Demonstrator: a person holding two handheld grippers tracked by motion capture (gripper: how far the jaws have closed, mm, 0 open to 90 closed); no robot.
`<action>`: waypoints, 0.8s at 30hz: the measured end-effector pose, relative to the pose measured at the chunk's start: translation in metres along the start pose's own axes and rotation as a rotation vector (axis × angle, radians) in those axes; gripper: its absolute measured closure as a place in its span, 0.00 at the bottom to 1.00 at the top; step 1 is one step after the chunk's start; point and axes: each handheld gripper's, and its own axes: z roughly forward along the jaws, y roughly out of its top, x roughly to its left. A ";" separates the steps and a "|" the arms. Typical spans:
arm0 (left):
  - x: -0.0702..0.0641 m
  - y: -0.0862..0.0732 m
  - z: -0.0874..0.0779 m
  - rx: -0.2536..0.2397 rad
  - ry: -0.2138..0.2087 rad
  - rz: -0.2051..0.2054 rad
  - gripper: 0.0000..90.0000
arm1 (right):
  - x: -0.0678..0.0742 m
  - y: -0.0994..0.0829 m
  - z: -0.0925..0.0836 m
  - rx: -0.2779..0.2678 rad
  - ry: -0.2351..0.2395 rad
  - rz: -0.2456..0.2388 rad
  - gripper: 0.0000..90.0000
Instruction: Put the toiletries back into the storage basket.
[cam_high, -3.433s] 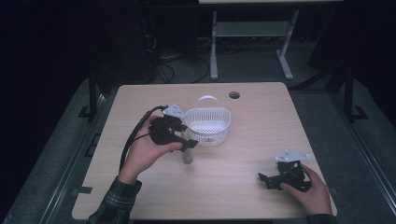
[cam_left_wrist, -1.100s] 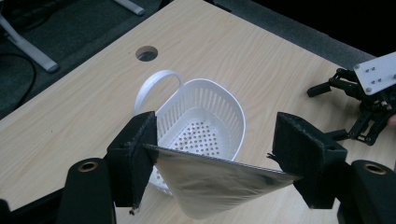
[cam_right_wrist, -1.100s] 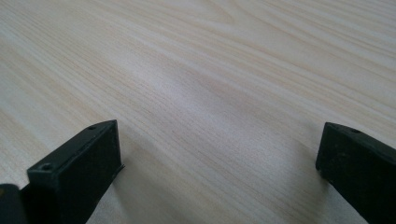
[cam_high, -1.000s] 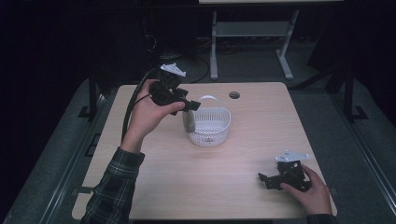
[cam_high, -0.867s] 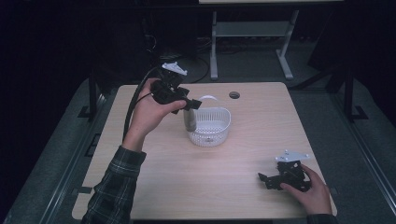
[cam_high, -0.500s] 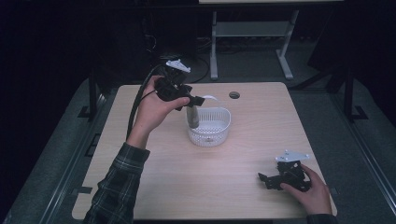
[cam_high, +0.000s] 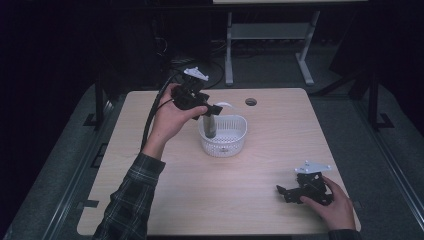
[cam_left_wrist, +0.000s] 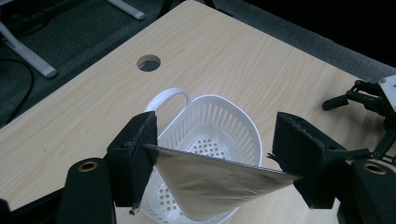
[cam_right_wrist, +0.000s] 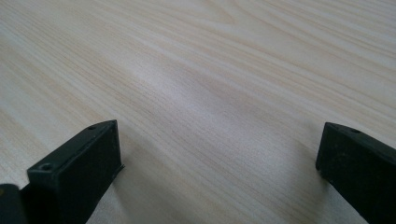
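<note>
Nearest the person, the right gripper is rested on the table at the near right corner, its jaws spread wide with nothing between them; in the right gripper view bare wood grain is seen between the 2 black jaws.

Farther off, the left gripper is held above the white basket, and a flat silvery pouch is pinched by its top edge, the jaws set fairly wide across that edge. The pouch is hung down into the basket's left side.

A slip is judged possible: the pouch is caught only at its upper seam, so it could slide out crooked if the grip is eased unevenly. The basket looks light and is not steadied by anything, so it could be nudged or tipped if its rim is knocked by the pouch or jaws.

The seam grip and the perforated basket floor are shown in the left gripper view. The pouch's depth in the basket and the basket's place at mid-table, near the cable hole, are shown in the high view.
</note>
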 end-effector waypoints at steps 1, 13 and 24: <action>0.000 -0.001 0.002 -0.003 0.001 -0.001 0.34 | 0.000 0.000 0.000 0.000 0.000 0.000 0.00; 0.005 -0.015 0.021 0.027 -0.003 -0.011 0.34 | 0.000 0.000 0.000 0.000 0.001 0.000 0.00; 0.011 -0.026 0.033 0.036 0.006 -0.009 0.34 | 0.000 0.000 0.000 0.000 0.000 0.000 0.00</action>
